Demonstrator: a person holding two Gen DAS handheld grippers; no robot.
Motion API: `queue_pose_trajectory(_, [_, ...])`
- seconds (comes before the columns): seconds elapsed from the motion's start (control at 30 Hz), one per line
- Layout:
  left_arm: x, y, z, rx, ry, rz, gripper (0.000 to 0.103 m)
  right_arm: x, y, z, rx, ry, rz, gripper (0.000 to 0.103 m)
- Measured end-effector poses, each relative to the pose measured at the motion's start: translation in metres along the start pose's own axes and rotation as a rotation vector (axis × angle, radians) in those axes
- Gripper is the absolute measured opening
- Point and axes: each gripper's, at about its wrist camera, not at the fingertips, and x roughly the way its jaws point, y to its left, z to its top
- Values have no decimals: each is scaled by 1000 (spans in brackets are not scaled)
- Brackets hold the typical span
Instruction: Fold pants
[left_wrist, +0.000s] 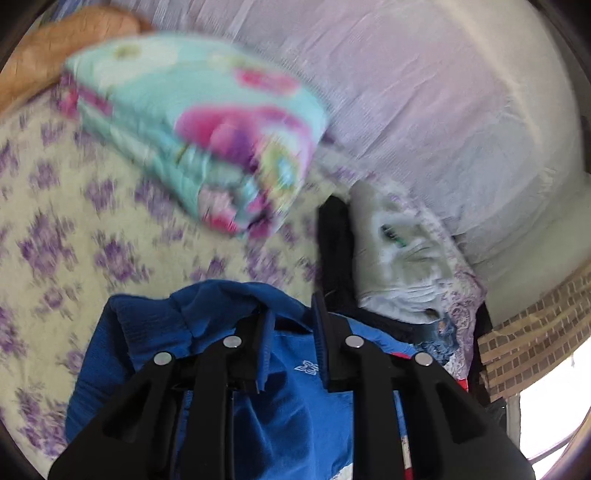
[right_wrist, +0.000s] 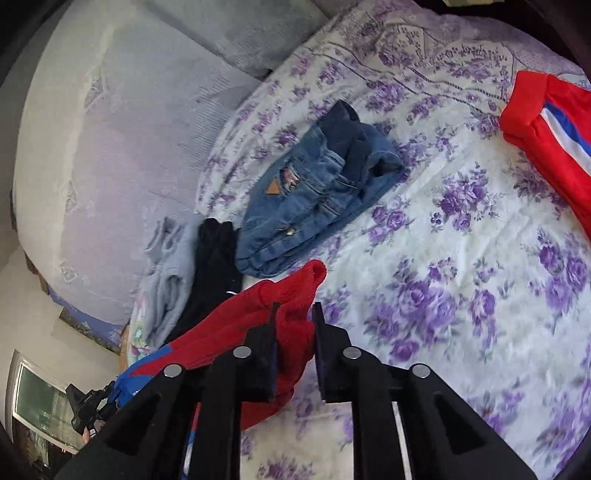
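The pants are a red, blue and white track pair. In the left wrist view their blue waist part (left_wrist: 280, 391) with a small white logo hangs bunched between the fingers of my left gripper (left_wrist: 291, 317), which is shut on it. In the right wrist view my right gripper (right_wrist: 293, 314) is shut on the red waist fabric (right_wrist: 266, 306), lifted above the bed. The red leg with white and blue stripes (right_wrist: 554, 140) lies on the bed at the far right.
The bed has a white sheet with purple flowers (right_wrist: 443, 258). Folded jeans (right_wrist: 317, 195), a dark garment (right_wrist: 216, 266) and a pale one (right_wrist: 166, 280) lie by lilac pillows (right_wrist: 110, 147). A folded teal floral blanket (left_wrist: 207, 129) lies ahead of the left gripper.
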Motion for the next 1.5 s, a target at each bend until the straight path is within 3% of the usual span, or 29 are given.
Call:
queue_pose_trajectory(0.03, [18,9,0,-41,61,42,36,6,-11,1,31,9,-24,39])
queue_pose_trajectory(0.1, [32,22,-7,-75,99,88,38,1,-28,-2,83,-14,-21,40])
queue_pose_trajectory(0.17, [25,27,-12,-53,89,72,46,-12,-36,-10,101,-21,17,40])
queue_pose_trajectory(0.23, [5,31,-17,-23,59,56,65,-29,-36,-21,87,-19,11,45])
queue_pose_trajectory(0.3, [-26,37,-21,6,0,37,70,-50,-32,-39,50,-20,11,53])
queue_pose_trajectory(0.33, [-38,41,-23,19,-16,24,70,-59,-30,-49,33,-16,17,58])
queue_pose_trajectory(0.5, [-102,82,-58,14,-53,8,70,-94,-25,-114,-2,29,79,63])
queue_pose_trajectory(0.63, [-124,107,-102,5,-25,-21,70,-110,-25,-164,14,53,136,67])
queue_pose_trajectory(0.73, [-120,119,-135,-5,27,-48,70,-119,-22,-188,6,55,158,69])
queue_pose_trajectory(0.87, [-101,135,-159,-93,89,-126,69,-133,-23,-204,40,59,199,69])
queue_pose_trajectory(1.17, [-61,129,-142,-211,81,-134,69,-145,-40,-226,109,87,251,70])
queue_pose_trajectory(1.27, [-56,127,-141,-204,55,-111,62,-143,-41,-228,117,83,259,70])
queue_pose_trajectory(1.4, [-62,131,-146,-205,30,-123,39,-139,-36,-233,117,96,281,70])
queue_pose_trajectory(1.5, [-71,130,-150,-195,10,-139,33,-146,-39,-239,143,97,308,70])
